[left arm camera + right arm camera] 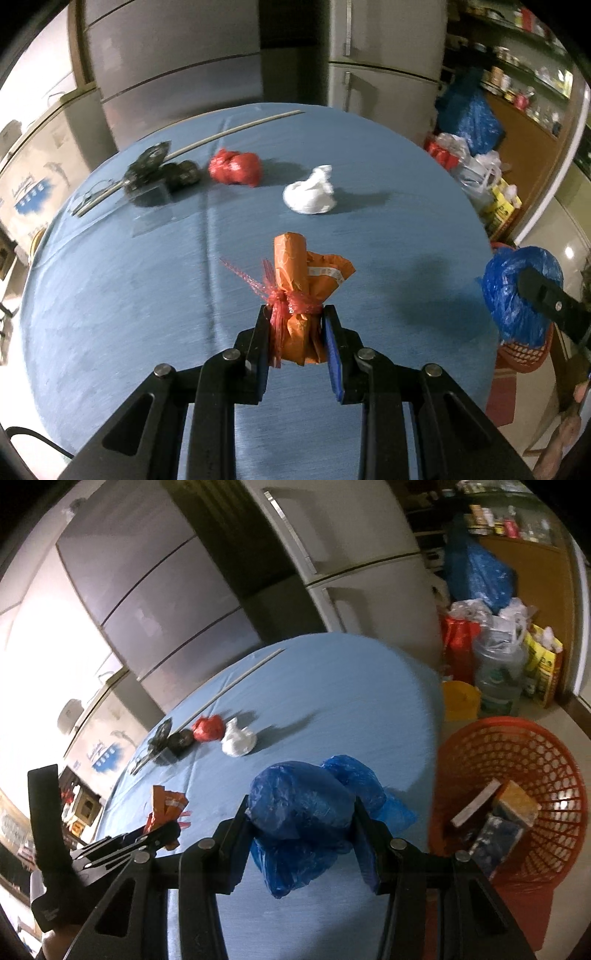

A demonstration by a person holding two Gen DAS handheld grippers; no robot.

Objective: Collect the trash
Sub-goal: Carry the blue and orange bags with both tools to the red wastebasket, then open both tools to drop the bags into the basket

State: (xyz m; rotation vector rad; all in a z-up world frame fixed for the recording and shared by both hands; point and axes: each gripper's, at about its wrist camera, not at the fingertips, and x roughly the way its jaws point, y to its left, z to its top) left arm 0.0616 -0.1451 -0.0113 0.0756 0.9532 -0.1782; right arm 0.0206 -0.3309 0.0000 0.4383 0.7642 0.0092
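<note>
**Two bundles in hand, three still on the desk**

I have both hands loaded. My left hand-held gripper (295,328) is closed partway on the orange bundle (301,295), the one tied with red netting; the pads press on its lower part and it stands up between them, lifted above the blue desk (147,295). My right hand-held gripper (301,834) stands wider, its jaws clamped on the blue bag (303,812), which bulges out above and below the pads.

The red basket (517,775) stands just off the desk's right edge, beside the right gripper. It already holds a few boxy items (495,819), so I judge some trash has gone in.

Neither bundle I'm holding is over the basket's opening yet; the blue bag is nearer, the orange one further to its left. I'd call both picked but not yet dropped.

Left on the desk, toward its far side: a white bag (310,194), a red bag (234,166) and a dark bundle (162,173), lying in a row near a long pale stick (229,133). So I reckon I'm roughly midway: two drops, then three more pickups.
</note>
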